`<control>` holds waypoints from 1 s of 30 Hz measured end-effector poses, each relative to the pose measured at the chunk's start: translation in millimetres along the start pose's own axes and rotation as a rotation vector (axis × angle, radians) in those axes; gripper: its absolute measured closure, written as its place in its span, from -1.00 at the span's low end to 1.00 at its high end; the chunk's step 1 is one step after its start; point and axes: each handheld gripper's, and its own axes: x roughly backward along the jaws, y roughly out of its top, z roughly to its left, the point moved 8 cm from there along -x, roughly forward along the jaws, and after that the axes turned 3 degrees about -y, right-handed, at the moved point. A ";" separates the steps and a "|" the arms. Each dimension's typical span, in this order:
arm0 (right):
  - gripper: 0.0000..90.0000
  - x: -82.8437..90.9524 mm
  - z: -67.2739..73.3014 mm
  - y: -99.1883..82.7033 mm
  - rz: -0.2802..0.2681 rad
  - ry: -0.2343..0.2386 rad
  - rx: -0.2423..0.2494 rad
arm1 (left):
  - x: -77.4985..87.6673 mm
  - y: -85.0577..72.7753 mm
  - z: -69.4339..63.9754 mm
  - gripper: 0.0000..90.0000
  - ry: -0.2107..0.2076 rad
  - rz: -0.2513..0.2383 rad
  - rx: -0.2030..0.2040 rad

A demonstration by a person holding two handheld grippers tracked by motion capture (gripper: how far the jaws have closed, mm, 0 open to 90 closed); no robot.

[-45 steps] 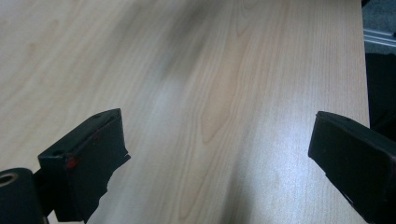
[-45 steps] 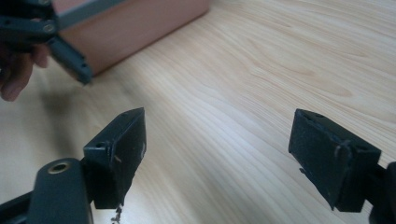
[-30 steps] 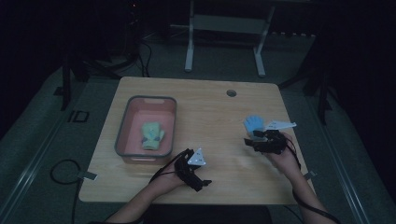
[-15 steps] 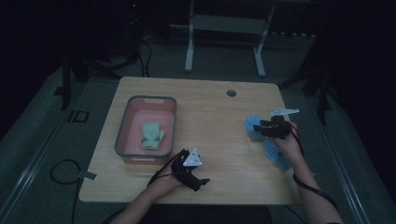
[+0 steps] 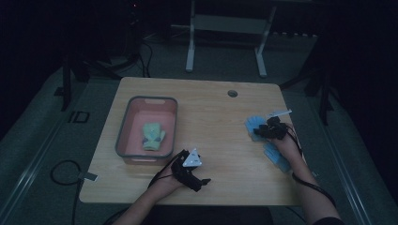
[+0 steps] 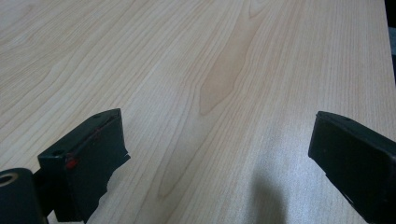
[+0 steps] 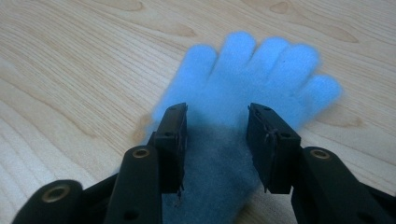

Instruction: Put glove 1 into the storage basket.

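The desk (image 5: 211, 117) lies broad under both tongs, and the grey tub (image 5: 123, 140) with a green glove (image 5: 153, 136) inside sits well off to the left of the left tongs (image 5: 199, 180), which rest with jaws wide apart over bare wood. The right tongs (image 7: 217, 140) hang right over a blue glove (image 7: 252, 79), jaws apart and just now narrowing, with the palm between them and nothing pinched yet. A second blue glove (image 5: 277, 157) lies just behind them. The risk, as I see it: the pads skid across flat fleece and come up empty, or catch one thin layer that slips out on the lift.

left gripper (image 5: 190, 169) jaws wide, right gripper (image 7: 217, 140) jaws closing
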 end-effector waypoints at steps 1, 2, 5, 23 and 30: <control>0.32 -0.1 0.3 0.0 0.002 -0.003 -0.003 | 0.4 0.3 -0.1 -0.91 -0.001 -0.005 0.002; 0.34 -0.4 0.2 0.1 0.002 -0.007 0.000 | 0.4 0.7 0.0 -0.90 -0.002 -0.010 0.005; 0.43 -0.7 0.1 0.2 0.006 -0.010 -0.014 | 0.1 0.2 0.8 -0.90 0.000 -0.005 0.004; 0.93 20.2 19.2 16.0 -0.007 -0.056 -0.098 | -0.6 0.5 -2.4 -0.91 0.015 0.000 -0.016; 0.93 48.2 56.0 38.2 -0.079 -0.002 -0.084 | 0.5 0.5 -1.3 -0.91 0.020 -0.013 -0.019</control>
